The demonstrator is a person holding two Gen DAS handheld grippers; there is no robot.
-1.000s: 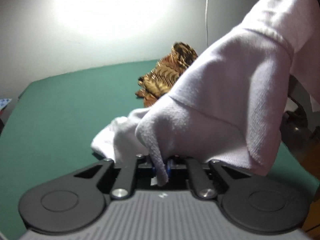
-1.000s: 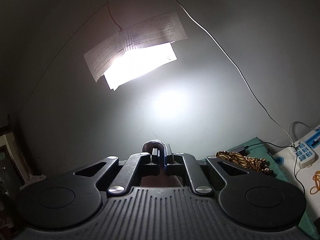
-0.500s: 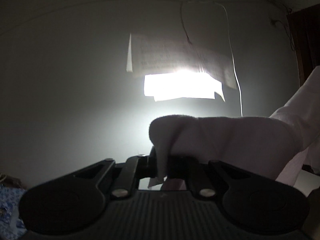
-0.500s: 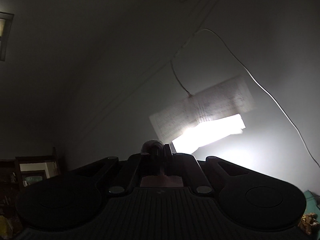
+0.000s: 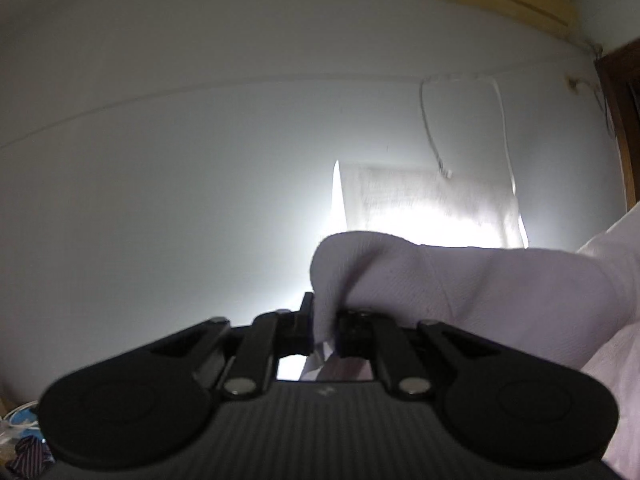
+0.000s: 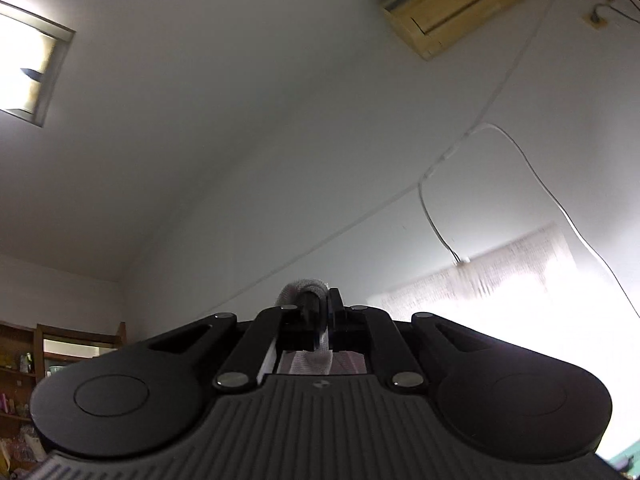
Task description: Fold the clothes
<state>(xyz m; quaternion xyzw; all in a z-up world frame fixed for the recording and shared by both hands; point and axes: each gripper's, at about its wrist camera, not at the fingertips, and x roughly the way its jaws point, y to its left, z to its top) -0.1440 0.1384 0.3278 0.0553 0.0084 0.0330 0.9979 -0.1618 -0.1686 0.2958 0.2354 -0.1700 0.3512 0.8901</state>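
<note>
A white garment [image 5: 460,280] is pinched at a fold in my left gripper [image 5: 325,322], which is shut on it; the cloth bulges over the right finger and drapes off to the right edge of the left wrist view. My right gripper [image 6: 323,312] is shut on another bit of the same white garment [image 6: 304,286], a small ribbed loop of it poking up above the fingers, more cloth showing below them. Both grippers are held high and face the wall; the table is out of sight except a green sliver [image 6: 626,456] at the right wrist view's bottom right.
A paper-covered lamp [image 5: 432,208] glares on the white wall, with a thin cable [image 6: 532,168] running up from it. An air conditioner [image 6: 468,4] hangs near the ceiling. Shelves [image 6: 24,368] stand at the far left, a dark door frame [image 5: 620,120] at right.
Both grippers have risen and tilted up with the white garment. The green table and the tiger-striped cloth have dropped out of view; wall, ceiling and air conditioner now fill the frames.
</note>
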